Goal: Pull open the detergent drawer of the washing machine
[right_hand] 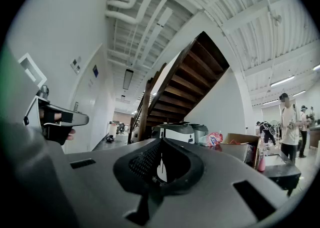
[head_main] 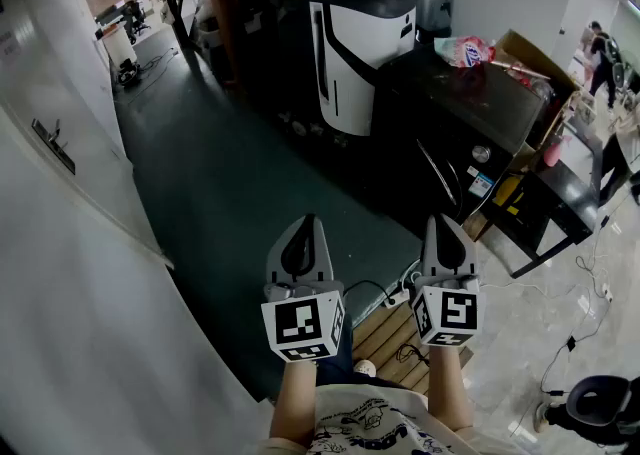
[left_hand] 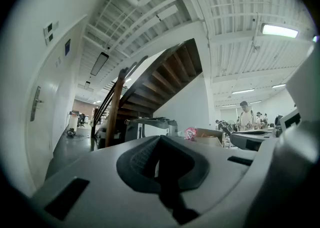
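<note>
Ceiling lamp [left_hand: 280, 30]: gripper views only

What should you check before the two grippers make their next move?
1. Left gripper empty: ok, jaws together, nothing between them.
2. Right gripper empty: ok, shut on nothing.
3. Jaws open for grabbing a handle: not ok, both are shut.
4. Near the machines: not ok, the white-and-black machine stands across the dark floor, well apart from both grippers.
5. Detergent drawer spotted: cannot tell, none can be made out.
6. Way ahead free of snags: not ok, a black cable lies low down between the grippers.
</note>
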Action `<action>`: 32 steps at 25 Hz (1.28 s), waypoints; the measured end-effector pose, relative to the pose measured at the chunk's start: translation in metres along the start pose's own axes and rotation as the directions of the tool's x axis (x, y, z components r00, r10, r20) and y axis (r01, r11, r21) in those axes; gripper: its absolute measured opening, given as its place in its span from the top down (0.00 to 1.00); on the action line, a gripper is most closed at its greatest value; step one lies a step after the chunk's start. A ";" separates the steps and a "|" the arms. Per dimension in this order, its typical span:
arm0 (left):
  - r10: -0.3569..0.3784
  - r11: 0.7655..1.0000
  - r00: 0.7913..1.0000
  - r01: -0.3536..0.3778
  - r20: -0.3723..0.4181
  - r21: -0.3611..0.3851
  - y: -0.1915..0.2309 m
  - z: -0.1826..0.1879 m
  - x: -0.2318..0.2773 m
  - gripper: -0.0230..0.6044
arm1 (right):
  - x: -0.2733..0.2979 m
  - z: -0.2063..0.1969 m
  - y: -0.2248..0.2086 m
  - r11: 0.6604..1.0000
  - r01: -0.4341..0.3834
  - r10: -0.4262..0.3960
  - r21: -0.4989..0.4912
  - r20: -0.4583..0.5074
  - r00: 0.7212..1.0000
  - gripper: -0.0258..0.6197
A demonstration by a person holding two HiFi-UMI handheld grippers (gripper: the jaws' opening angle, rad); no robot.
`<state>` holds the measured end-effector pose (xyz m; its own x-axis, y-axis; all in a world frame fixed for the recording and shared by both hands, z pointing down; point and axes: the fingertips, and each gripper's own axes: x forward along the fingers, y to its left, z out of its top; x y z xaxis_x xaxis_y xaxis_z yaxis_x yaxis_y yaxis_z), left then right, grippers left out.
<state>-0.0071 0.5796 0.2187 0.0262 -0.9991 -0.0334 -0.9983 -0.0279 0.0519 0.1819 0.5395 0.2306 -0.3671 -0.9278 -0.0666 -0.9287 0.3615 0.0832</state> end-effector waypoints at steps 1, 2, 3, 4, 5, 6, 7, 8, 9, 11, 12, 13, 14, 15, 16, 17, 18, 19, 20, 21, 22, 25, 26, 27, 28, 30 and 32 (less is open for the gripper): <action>0.000 1.000 1.000 0.000 0.000 0.000 -0.001 -0.001 -0.002 0.94 | -0.002 0.000 0.000 1.000 0.000 0.000 0.000 0.000 1.000 0.94; 0.000 1.000 1.000 0.000 0.000 0.000 -0.001 -0.001 -0.003 0.94 | -0.003 -0.001 0.000 1.000 0.001 -0.001 0.000 0.000 1.000 0.94; 0.000 1.000 1.000 0.000 0.000 0.000 -0.002 -0.002 -0.004 0.94 | -0.004 -0.001 -0.001 1.000 0.001 -0.001 0.000 -0.001 1.000 0.94; 0.000 1.000 1.000 0.000 0.000 0.000 -0.002 -0.002 -0.004 0.94 | -0.004 -0.002 -0.001 1.000 0.000 0.000 0.001 -0.001 1.000 0.94; 0.000 1.000 1.000 0.000 0.000 0.000 -0.002 -0.002 -0.004 0.94 | -0.004 -0.003 -0.001 1.000 0.000 0.000 0.001 -0.003 1.000 0.94; 0.000 1.000 1.000 0.000 0.000 0.000 -0.001 -0.003 -0.003 0.94 | -0.003 -0.003 -0.001 1.000 0.000 0.000 0.002 -0.003 1.000 0.94; 0.001 1.000 1.000 -0.001 -0.001 0.000 -0.001 -0.003 -0.002 0.94 | -0.002 -0.003 -0.002 1.000 0.000 0.000 0.002 -0.003 1.000 0.94; 0.002 1.000 1.000 -0.002 -0.001 -0.001 -0.001 -0.003 -0.001 0.94 | -0.001 -0.003 -0.002 1.000 0.000 0.000 0.001 -0.003 1.000 0.94; 0.003 1.000 1.000 -0.003 -0.002 -0.002 0.000 -0.003 0.000 0.94 | 0.000 -0.003 -0.002 1.000 0.000 0.000 0.001 -0.003 1.000 0.94; 0.004 1.000 1.000 -0.004 -0.003 -0.004 0.001 -0.004 0.003 0.94 | 0.003 -0.004 -0.001 1.000 -0.003 0.003 -0.001 -0.003 1.000 0.94; 0.004 1.000 1.000 -0.004 -0.005 -0.005 0.002 -0.004 0.005 0.94 | 0.004 -0.005 -0.001 1.000 -0.007 0.007 -0.002 -0.005 1.000 0.94; 0.005 1.000 1.000 -0.005 -0.007 -0.006 0.002 -0.006 0.007 0.94 | 0.006 -0.006 0.000 1.000 -0.011 0.011 -0.003 -0.006 1.000 0.94; 0.005 1.000 1.000 -0.005 -0.009 -0.006 0.003 -0.007 0.009 0.94 | 0.009 -0.007 0.000 1.000 -0.015 0.015 -0.003 -0.006 1.000 0.94; 0.005 1.000 1.000 -0.005 -0.012 -0.007 0.003 -0.008 0.012 0.94 | 0.012 -0.008 0.000 1.000 -0.016 0.016 -0.002 -0.005 1.000 0.94; 0.004 1.000 1.000 -0.004 -0.014 -0.007 0.004 -0.009 0.016 0.94 | 0.015 -0.009 0.000 1.000 -0.017 0.017 -0.001 -0.004 1.000 0.94; 0.003 1.000 1.000 -0.003 -0.015 -0.008 0.005 -0.011 0.020 0.94 | 0.018 -0.010 -0.001 1.000 -0.017 0.017 0.000 -0.003 1.000 0.94; 0.003 1.000 1.000 -0.003 -0.017 -0.009 0.007 -0.012 0.024 0.94 | 0.023 -0.012 -0.001 1.000 -0.017 0.017 0.001 -0.003 1.000 0.94; 0.002 1.000 1.000 -0.002 -0.018 -0.010 0.009 -0.014 0.029 0.94 | 0.028 -0.014 -0.001 1.000 -0.017 0.017 0.002 -0.004 1.000 0.94; 0.002 1.000 1.000 -0.002 -0.020 -0.012 0.011 -0.016 0.035 0.94 | 0.034 -0.015 -0.002 1.000 -0.017 0.017 0.004 -0.006 1.000 0.94; 0.001 1.000 1.000 -0.001 -0.023 -0.014 0.013 -0.017 0.042 0.94 | 0.041 -0.017 -0.003 1.000 -0.018 0.018 0.005 -0.008 1.000 0.94; 0.000 1.000 1.000 0.000 -0.026 -0.015 0.015 -0.018 0.050 0.94 | 0.050 -0.019 -0.004 1.000 -0.020 0.020 0.005 -0.011 1.000 0.94; -0.003 1.000 0.999 0.002 -0.034 -0.017 0.021 -0.021 0.077 0.94 | 0.078 -0.023 -0.009 1.000 -0.027 0.027 0.003 -0.018 0.999 0.88; -0.003 1.000 0.999 0.002 -0.035 -0.018 0.023 -0.022 0.087 0.94 | 0.089 -0.025 -0.011 1.000 -0.029 0.029 0.003 -0.022 0.999 0.85; -0.002 1.000 0.999 0.002 -0.036 -0.018 0.025 -0.023 0.098 0.94 | 0.100 -0.027 -0.012 1.000 -0.031 0.031 0.003 -0.026 0.999 0.85; -0.002 1.000 0.999 0.001 -0.038 -0.018 0.028 -0.024 0.108 0.94 | 0.110 -0.028 -0.013 0.999 -0.034 0.034 0.005 -0.029 0.999 0.85; -0.004 1.000 0.999 0.004 -0.042 -0.017 0.034 -0.024 0.128 0.94 | 0.131 -0.030 -0.013 0.999 -0.037 0.037 0.008 -0.035 0.999 0.85; -0.009 1.000 0.999 0.008 -0.048 -0.019 0.042 -0.022 0.148 0.94 | 0.151 -0.030 -0.012 0.999 -0.037 0.037 0.011 -0.045 0.998 0.82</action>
<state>-0.0441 0.4294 0.2379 0.0374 -0.9992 0.0140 -0.9969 -0.0363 0.0704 0.1394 0.3919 0.2489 -0.3986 -0.9169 -0.0191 -0.9151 0.3962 0.0751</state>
